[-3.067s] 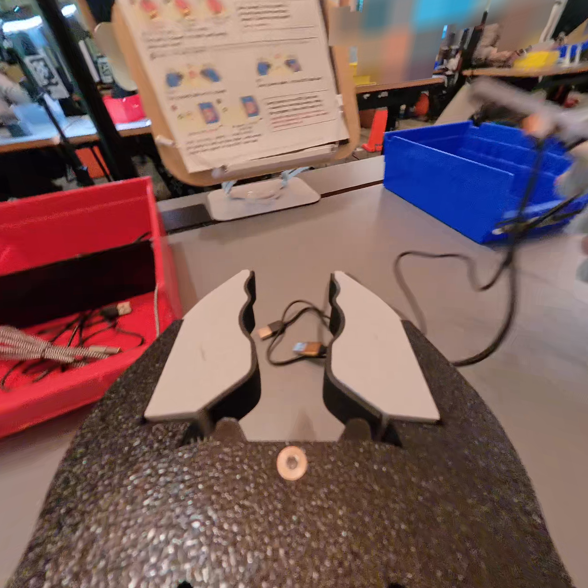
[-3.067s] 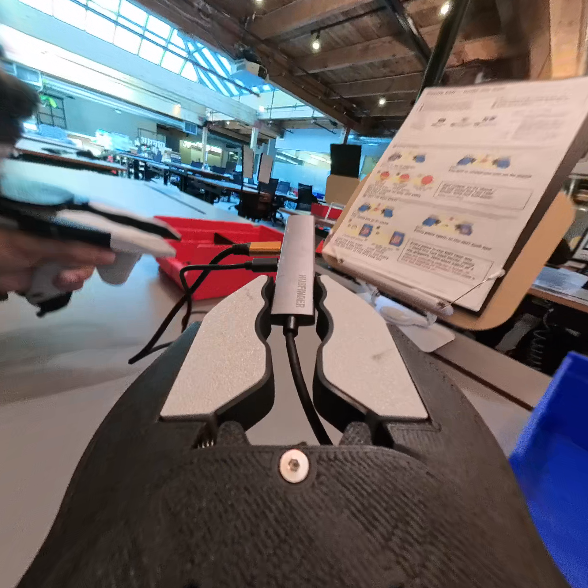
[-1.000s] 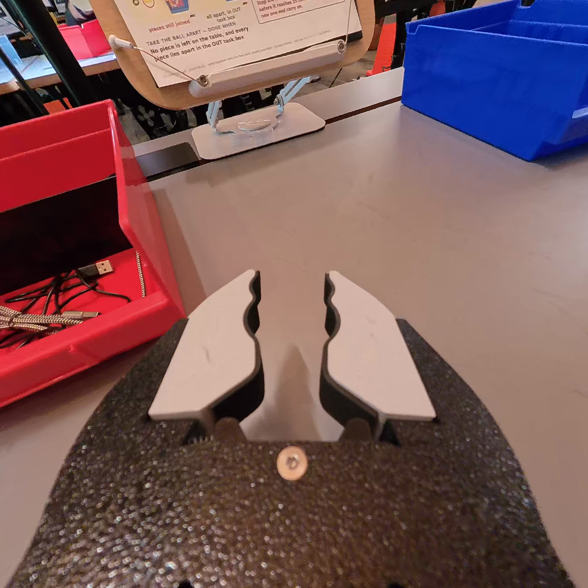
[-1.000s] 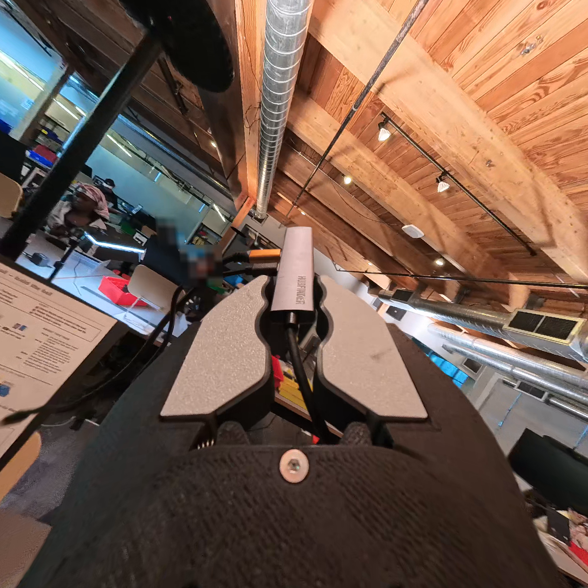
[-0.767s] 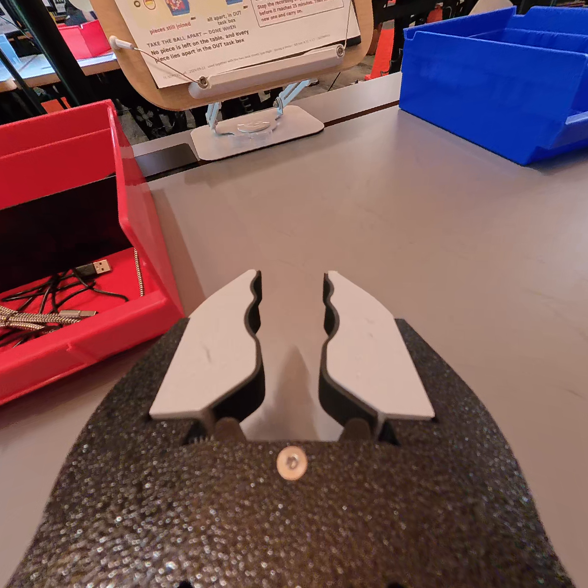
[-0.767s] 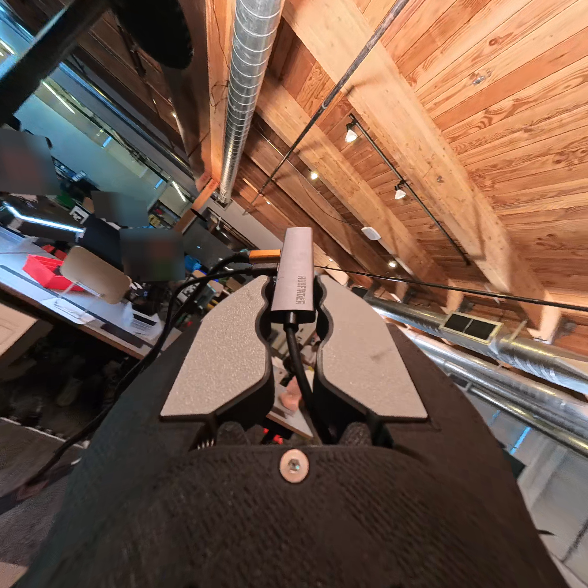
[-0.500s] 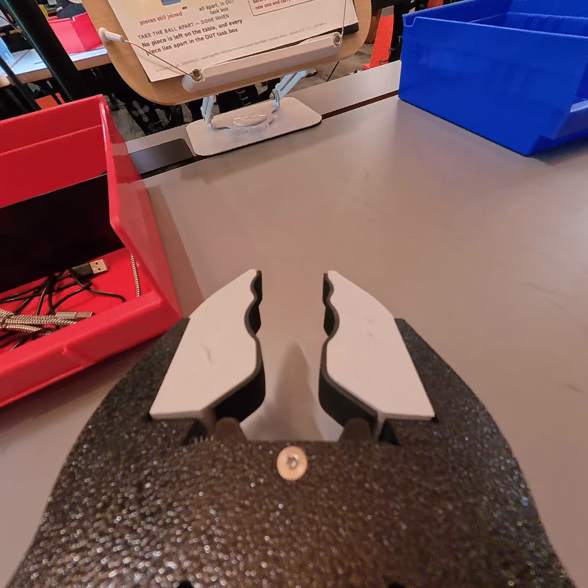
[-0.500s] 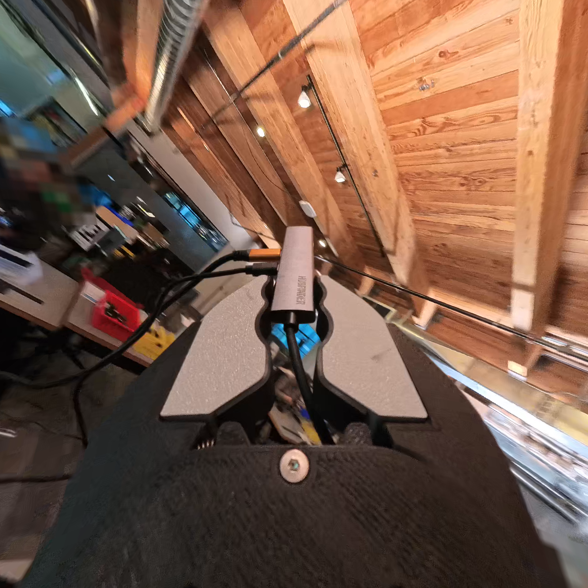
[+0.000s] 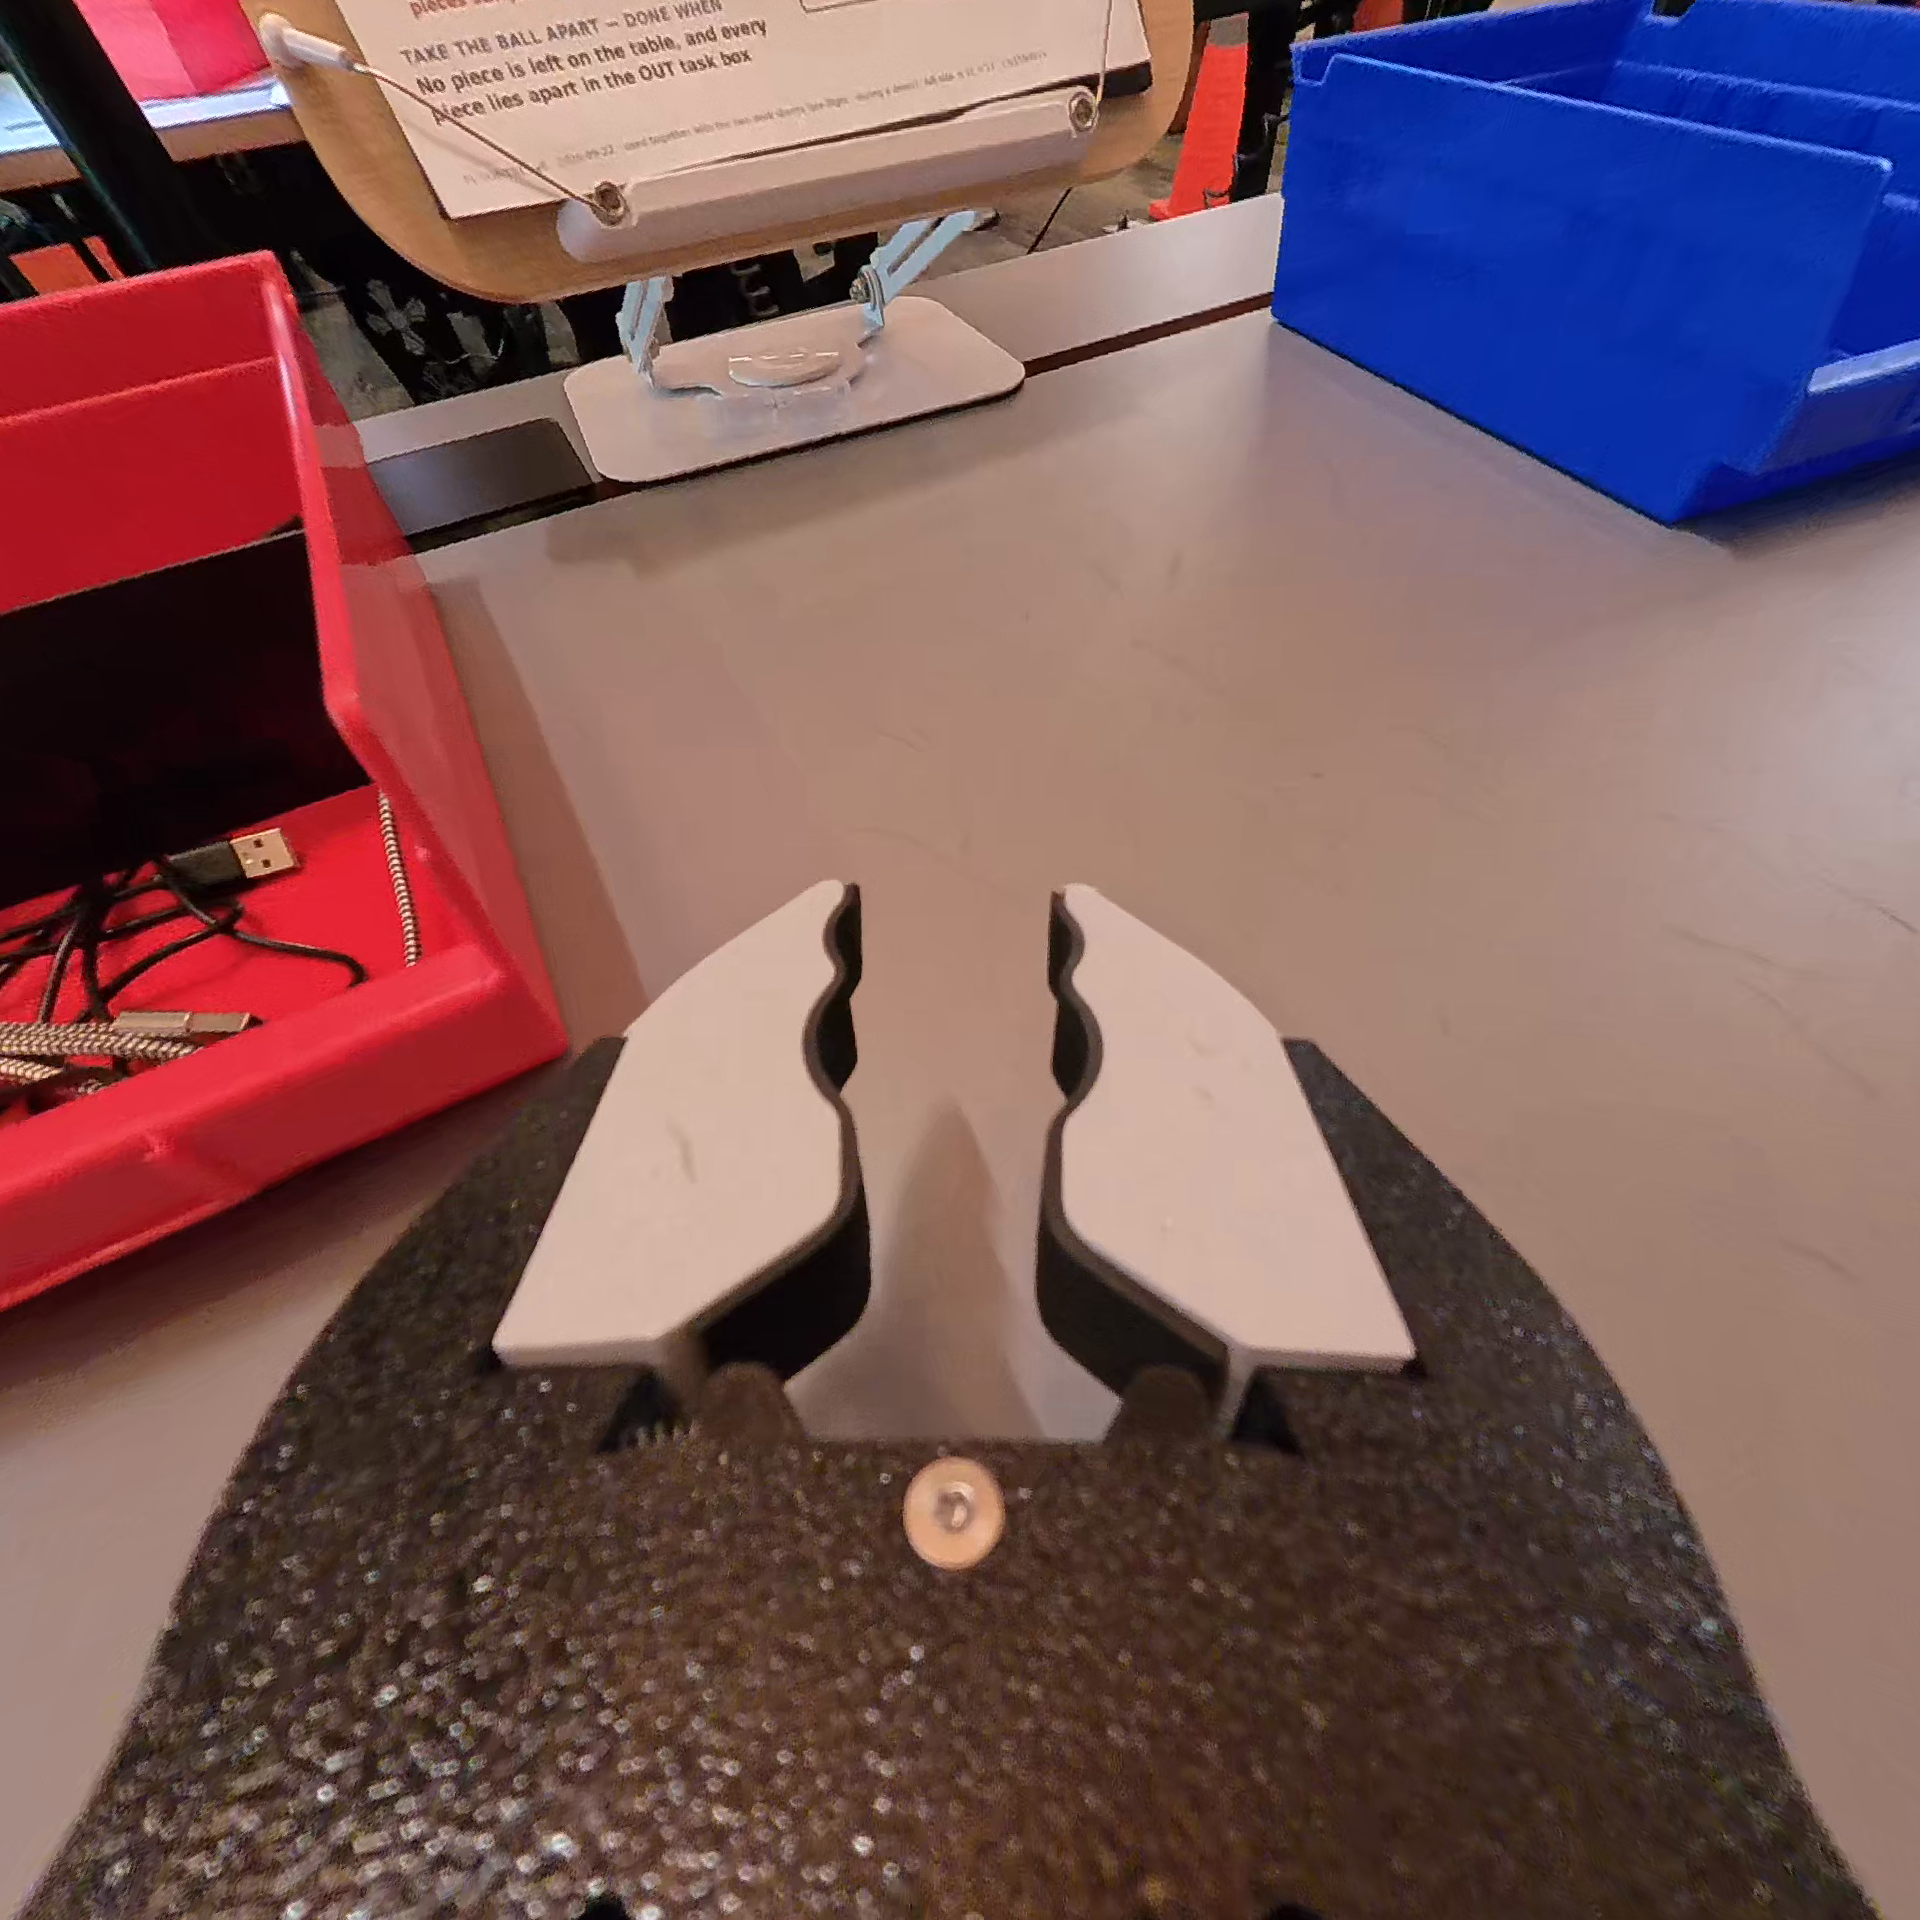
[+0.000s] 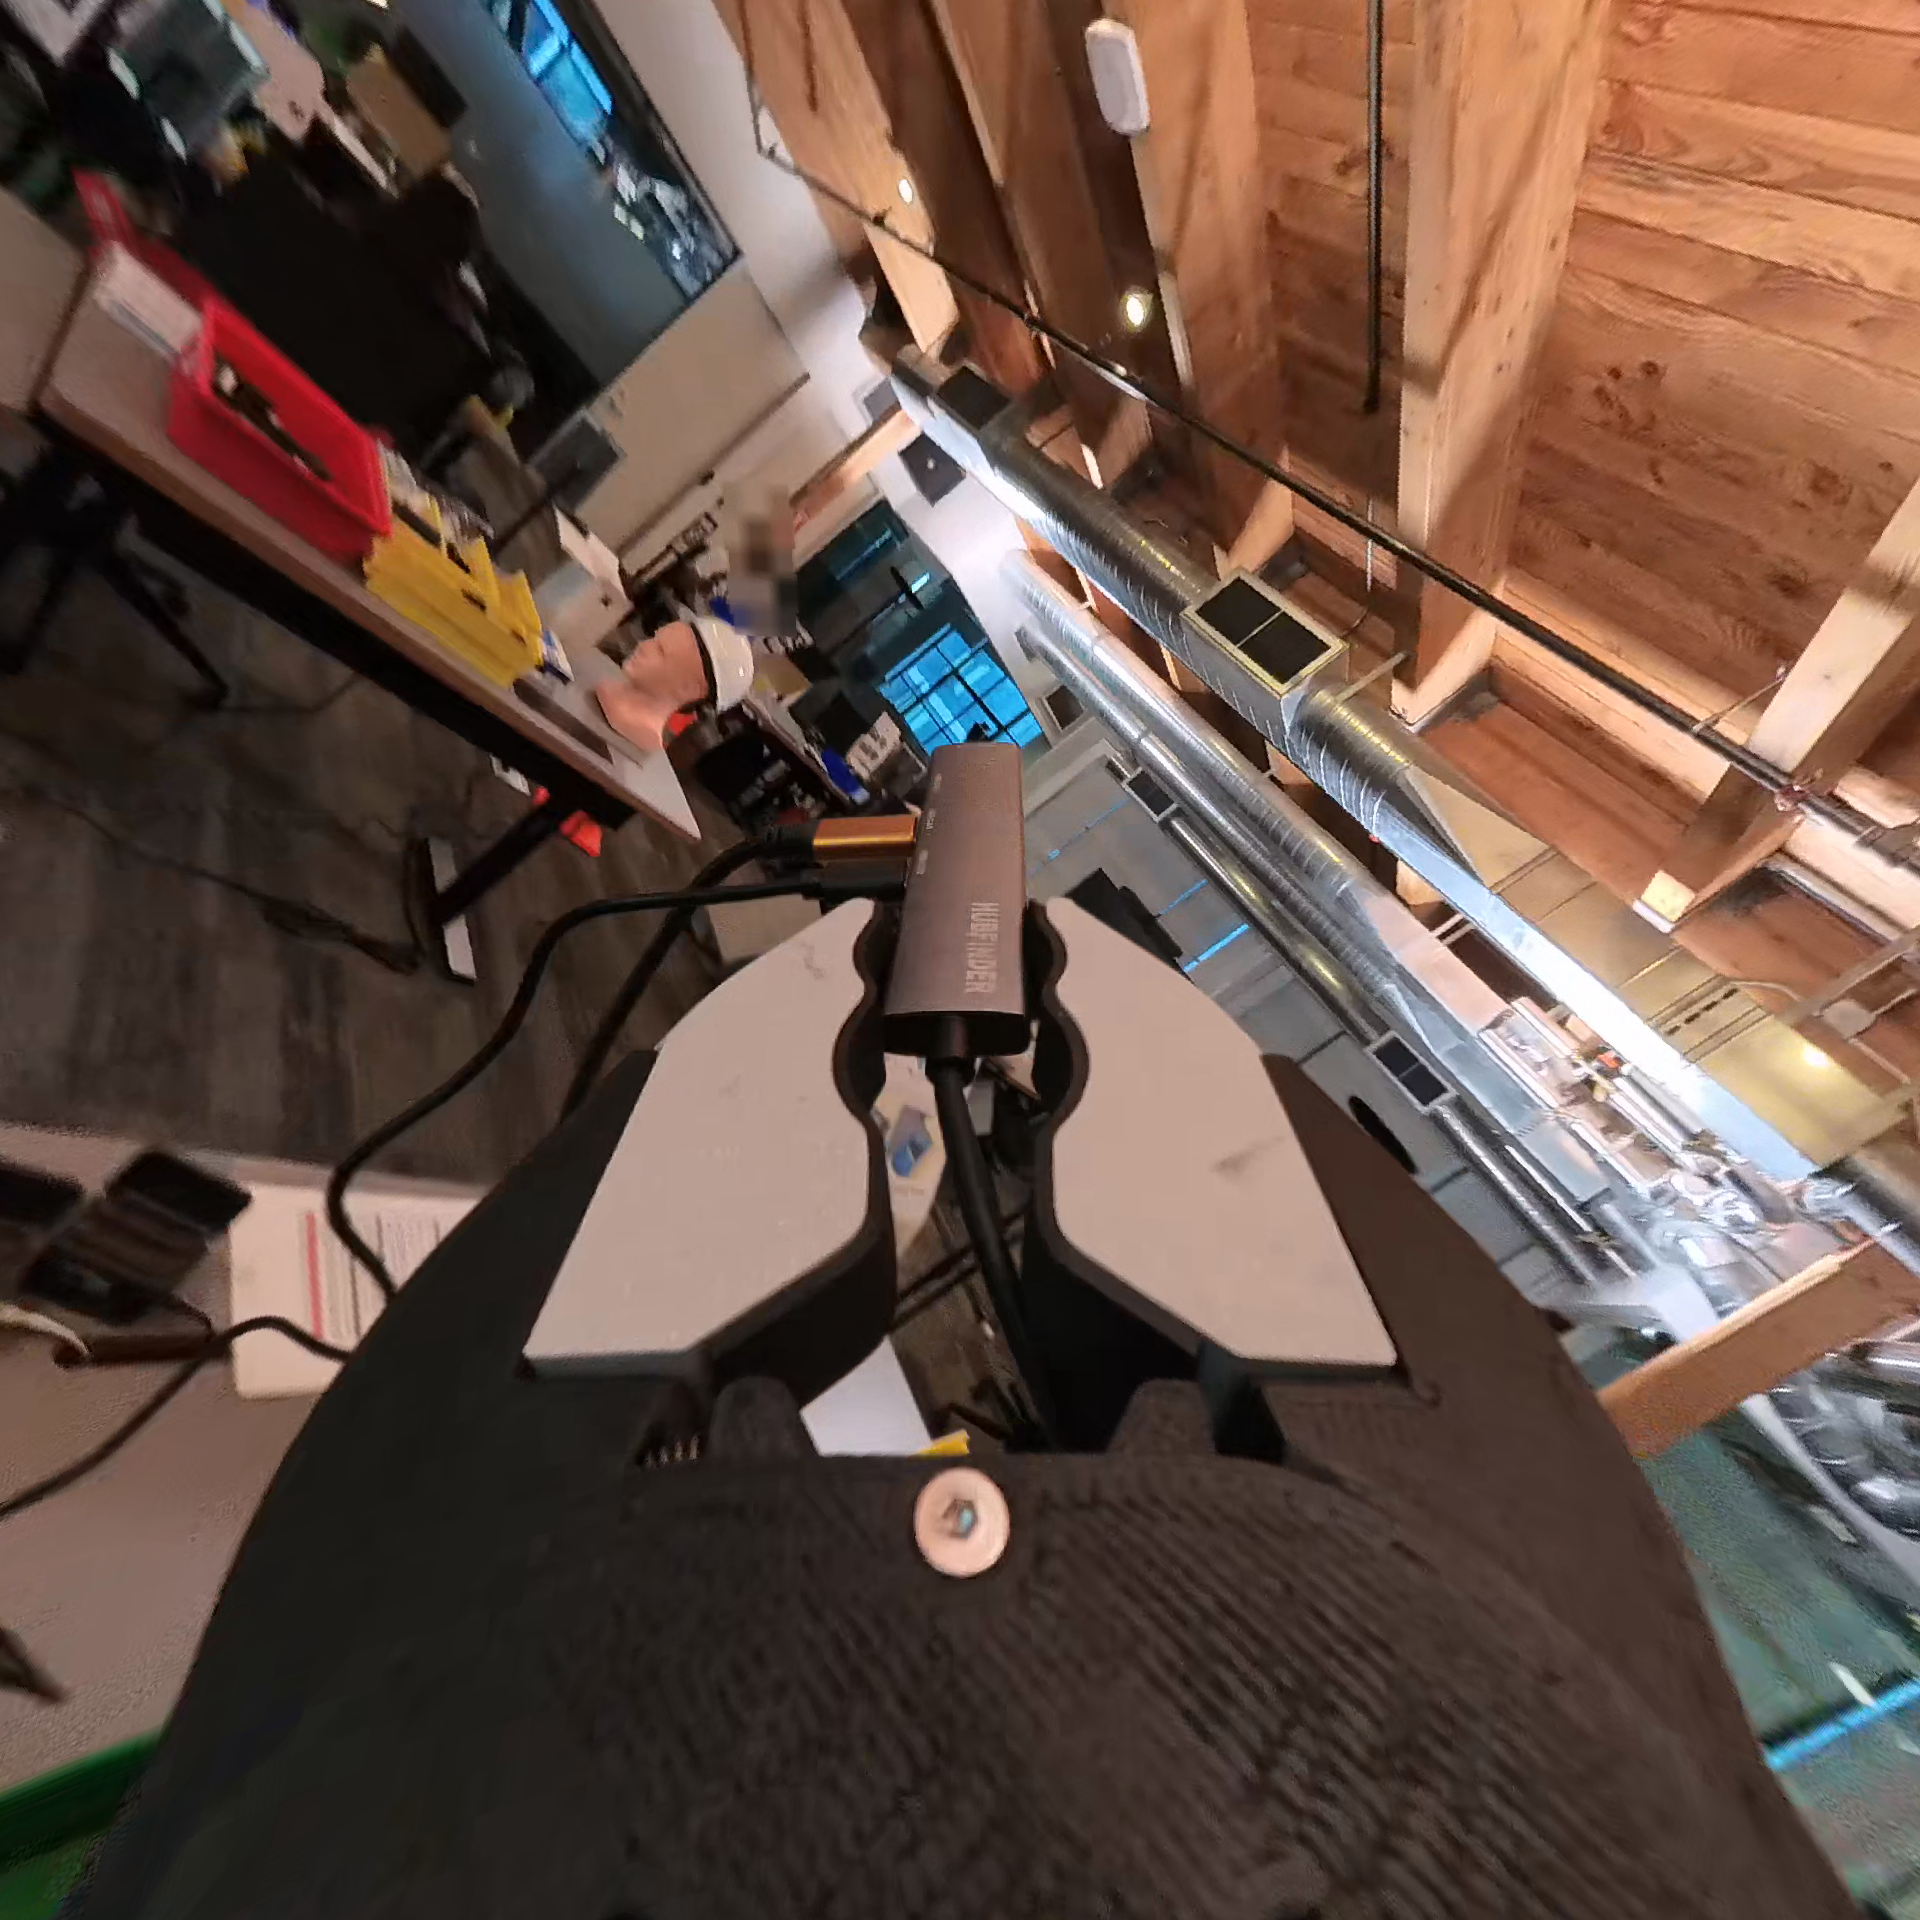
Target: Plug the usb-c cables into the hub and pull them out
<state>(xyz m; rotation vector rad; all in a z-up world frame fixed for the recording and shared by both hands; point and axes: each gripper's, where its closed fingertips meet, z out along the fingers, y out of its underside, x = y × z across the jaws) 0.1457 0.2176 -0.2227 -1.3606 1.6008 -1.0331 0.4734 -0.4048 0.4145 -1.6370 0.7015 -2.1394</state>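
Note:
My right gripper (image 10: pixel 956 925) is shut on a grey USB hub (image 10: pixel 961 899) and holds it up in the air, pointing toward the room and ceiling. Two cables are plugged into the hub's left side: one with a gold plug (image 10: pixel 862 840) and one with a black plug (image 10: pixel 842 885). The hub's own black cord (image 10: pixel 977 1184) runs back between the fingers. My left gripper (image 9: pixel 951 904) is open and empty, low over the grey table (image 9: pixel 1247 727). Loose cables (image 9: pixel 156 935) lie in the red bin (image 9: pixel 343 1060) to its left.
A blue bin (image 9: pixel 1600 239) stands at the table's back right. A wooden board holding a paper sheet (image 9: pixel 727 114) stands on a metal base (image 9: pixel 800 384) at the back middle. Other work tables and bins (image 10: pixel 270 436) show far off in the right wrist view. About 95 centimetres separates my left fingertips from my right.
My right gripper has swung with the hub, its view turning from the ceiling toward the room and floor. My left gripper has moved slightly forward over the table.

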